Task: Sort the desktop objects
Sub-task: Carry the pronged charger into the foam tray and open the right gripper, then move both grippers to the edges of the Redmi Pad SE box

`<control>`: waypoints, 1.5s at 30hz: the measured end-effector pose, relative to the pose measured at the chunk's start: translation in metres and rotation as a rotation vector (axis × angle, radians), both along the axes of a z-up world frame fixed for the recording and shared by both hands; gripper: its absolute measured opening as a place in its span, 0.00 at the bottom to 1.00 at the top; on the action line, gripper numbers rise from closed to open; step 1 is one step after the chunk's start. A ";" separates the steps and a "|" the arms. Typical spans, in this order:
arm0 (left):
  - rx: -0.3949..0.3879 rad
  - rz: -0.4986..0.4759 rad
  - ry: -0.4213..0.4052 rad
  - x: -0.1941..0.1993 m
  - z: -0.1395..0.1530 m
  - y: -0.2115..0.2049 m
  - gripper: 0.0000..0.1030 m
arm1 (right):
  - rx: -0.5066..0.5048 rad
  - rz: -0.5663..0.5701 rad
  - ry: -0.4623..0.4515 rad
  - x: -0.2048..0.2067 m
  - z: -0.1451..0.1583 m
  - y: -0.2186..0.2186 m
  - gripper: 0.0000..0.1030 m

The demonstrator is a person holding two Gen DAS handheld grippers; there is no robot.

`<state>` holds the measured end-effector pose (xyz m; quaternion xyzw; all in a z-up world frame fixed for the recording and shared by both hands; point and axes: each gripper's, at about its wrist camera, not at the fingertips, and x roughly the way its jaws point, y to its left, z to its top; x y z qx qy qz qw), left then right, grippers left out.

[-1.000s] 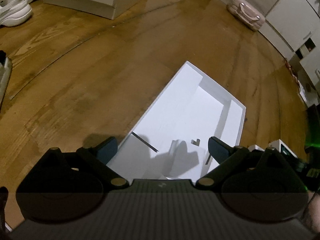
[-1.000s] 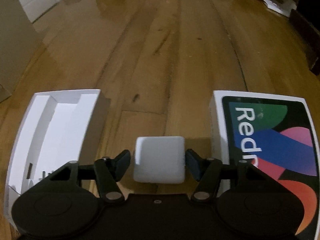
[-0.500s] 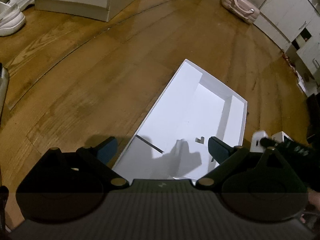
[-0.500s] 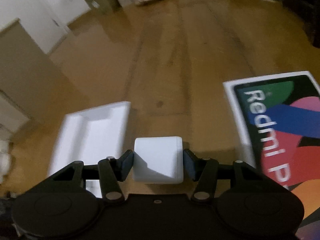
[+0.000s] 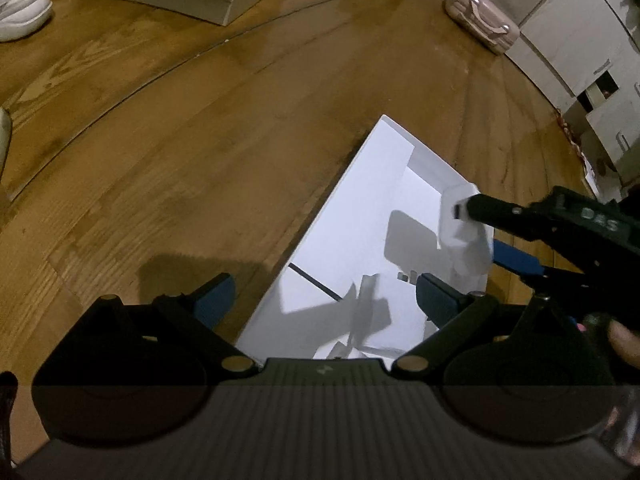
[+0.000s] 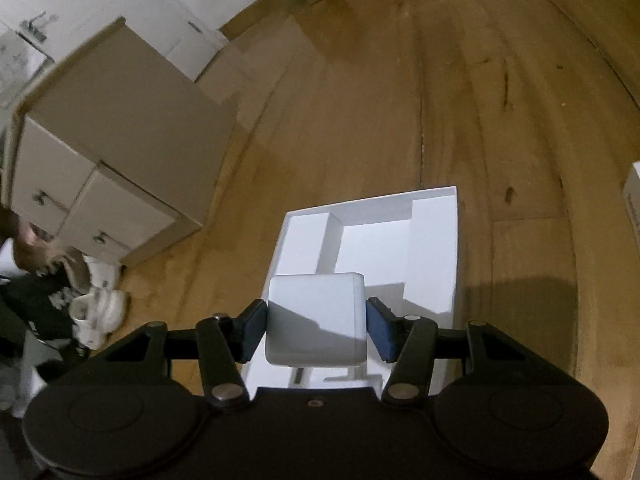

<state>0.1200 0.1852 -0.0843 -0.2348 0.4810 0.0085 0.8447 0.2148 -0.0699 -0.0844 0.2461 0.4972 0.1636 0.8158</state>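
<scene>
A white open box (image 5: 362, 236) with inner compartments lies on the wooden floor; it also shows in the right wrist view (image 6: 434, 240). My right gripper (image 6: 316, 326) is shut on a white cube-shaped charger (image 6: 316, 320) and holds it above the near end of the box. In the left wrist view the charger (image 5: 466, 232) hangs over the box's right edge, held by the right gripper (image 5: 480, 236). My left gripper (image 5: 324, 300) is open and empty, low over the near end of the box.
A beige drawer cabinet (image 6: 108, 168) stands left of the box. White shoes (image 6: 96, 312) lie by it. A pink case (image 5: 482, 16) and white cabinets (image 5: 580, 40) stand at the far right. A box corner (image 6: 632, 196) shows at the right edge.
My right gripper has lifted the charger off the floor and swung it left, from between the two boxes to above the white open box. The left gripper has stayed nearly still.
</scene>
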 end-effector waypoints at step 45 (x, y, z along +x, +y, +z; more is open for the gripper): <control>-0.142 -0.236 -0.103 -0.019 0.052 -0.191 0.95 | -0.609 0.264 -0.102 -0.089 0.160 -0.151 0.71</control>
